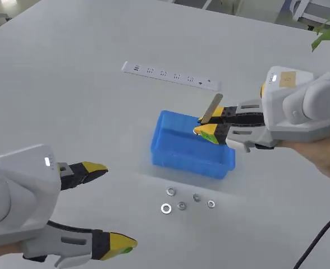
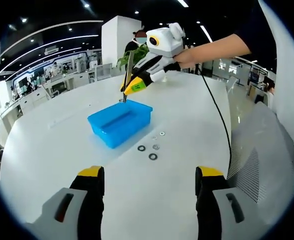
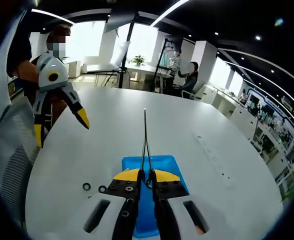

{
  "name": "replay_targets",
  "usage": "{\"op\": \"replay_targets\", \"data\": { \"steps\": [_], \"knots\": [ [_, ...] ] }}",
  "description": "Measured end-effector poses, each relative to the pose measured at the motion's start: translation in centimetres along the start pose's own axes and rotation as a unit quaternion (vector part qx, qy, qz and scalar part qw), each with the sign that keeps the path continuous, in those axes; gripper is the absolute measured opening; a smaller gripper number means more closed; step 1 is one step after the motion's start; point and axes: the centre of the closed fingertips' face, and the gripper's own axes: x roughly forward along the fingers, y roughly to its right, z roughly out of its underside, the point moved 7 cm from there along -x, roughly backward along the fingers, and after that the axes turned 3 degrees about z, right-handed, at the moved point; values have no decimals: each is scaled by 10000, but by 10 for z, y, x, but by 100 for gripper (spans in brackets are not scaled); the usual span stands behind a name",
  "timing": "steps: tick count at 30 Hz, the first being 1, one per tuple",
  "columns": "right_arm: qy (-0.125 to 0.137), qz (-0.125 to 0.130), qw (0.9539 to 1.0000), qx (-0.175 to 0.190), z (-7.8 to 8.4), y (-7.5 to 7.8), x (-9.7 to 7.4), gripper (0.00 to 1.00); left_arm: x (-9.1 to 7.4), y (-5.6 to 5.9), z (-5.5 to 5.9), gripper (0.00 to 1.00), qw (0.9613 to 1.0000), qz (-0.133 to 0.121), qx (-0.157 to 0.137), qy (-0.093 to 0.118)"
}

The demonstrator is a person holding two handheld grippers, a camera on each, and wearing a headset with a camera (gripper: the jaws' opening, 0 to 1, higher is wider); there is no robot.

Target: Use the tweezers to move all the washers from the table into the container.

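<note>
Five washers (image 1: 166, 208) beside one container (image 1: 188, 163); right gripper (image 1: 205, 128) clamps tweezers (image 1: 212, 108) (left gripper (image 1: 119, 205) gapes wide)

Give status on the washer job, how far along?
Done: nothing confirmed; what's inside the blue container can't be told. In hand: right claw shut on the tweezers at its rim; left claw open, idle. Left: five washers on the table in front of it.
</note>
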Motion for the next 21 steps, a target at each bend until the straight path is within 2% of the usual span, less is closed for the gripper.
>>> {"op": "replay_targets", "data": {
  "steps": [4, 10, 21],
  "knots": [
    [-122, -104, 9998, 154, 16, 3, 16, 9, 0, 0, 5, 79, 9999, -30, -84, -88],
    [-256, -142, 9989, 367, 35, 8, 36, 9, -4, -2, 8, 79, 9995, -147, -256, -65],
    [-403, -163, 9980, 458, 56, 9, 49, 9, -3, -5, 10, 81, 9987, -271, -423, -132]
  ]
}}
